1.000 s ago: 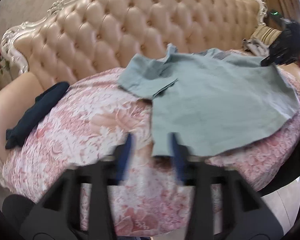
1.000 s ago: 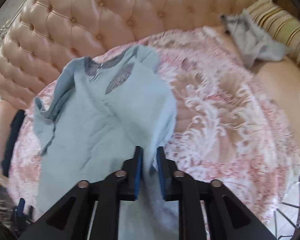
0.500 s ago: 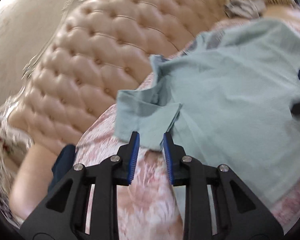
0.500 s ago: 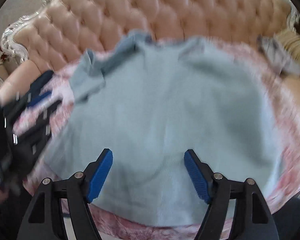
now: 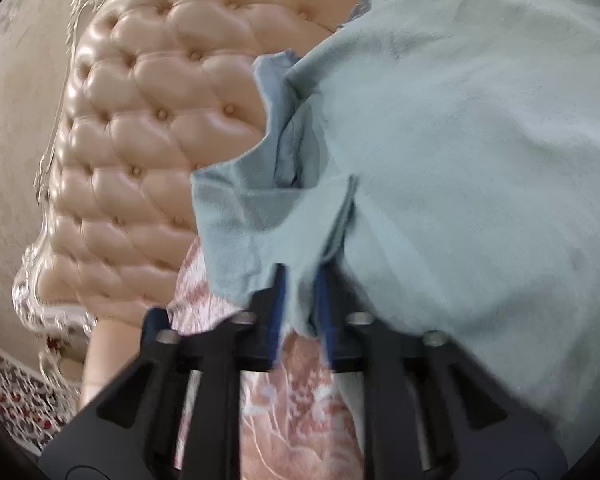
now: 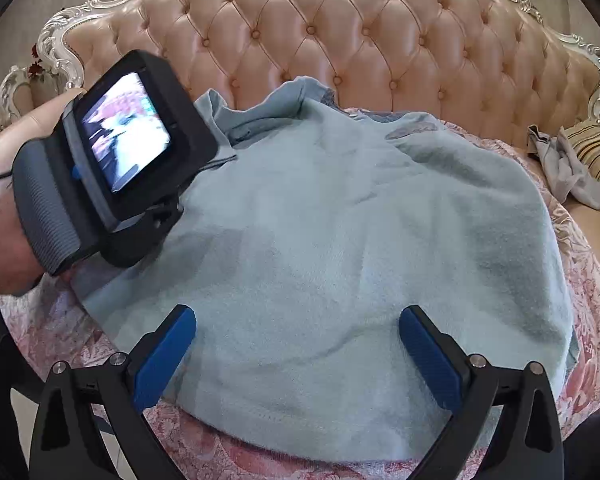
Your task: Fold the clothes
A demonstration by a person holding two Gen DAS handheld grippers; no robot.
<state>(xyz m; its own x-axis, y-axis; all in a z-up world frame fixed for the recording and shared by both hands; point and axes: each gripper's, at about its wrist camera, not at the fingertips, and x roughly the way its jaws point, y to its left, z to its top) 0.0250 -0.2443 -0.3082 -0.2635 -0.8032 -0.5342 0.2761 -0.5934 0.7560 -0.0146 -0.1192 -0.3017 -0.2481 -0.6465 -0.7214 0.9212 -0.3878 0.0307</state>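
My left gripper (image 5: 300,300) has just closed its jaws on the edge of the short sleeve (image 5: 252,232) of the pale blue-green cotton T-shirt (image 6: 340,240); half a second ago the blue pads stood apart on both sides of that edge, now the cloth is pinched between them. My right gripper (image 6: 296,356) has let go of the hem and has just opened its jaws fully; it hovers empty over the lower part of the shirt.

I judge that spreading is finished and the sleeve fold begins (I cannot see how deep the pinch is).

The shirt lies flat on the pink floral cover (image 6: 592,280) of the tufted peach leather sofa (image 6: 340,32), in the middle of the right wrist frame. Its long axis runs from bottom to top there, hem at the lower edge, collar pointing up toward the backrest, the held sleeve at upper left.
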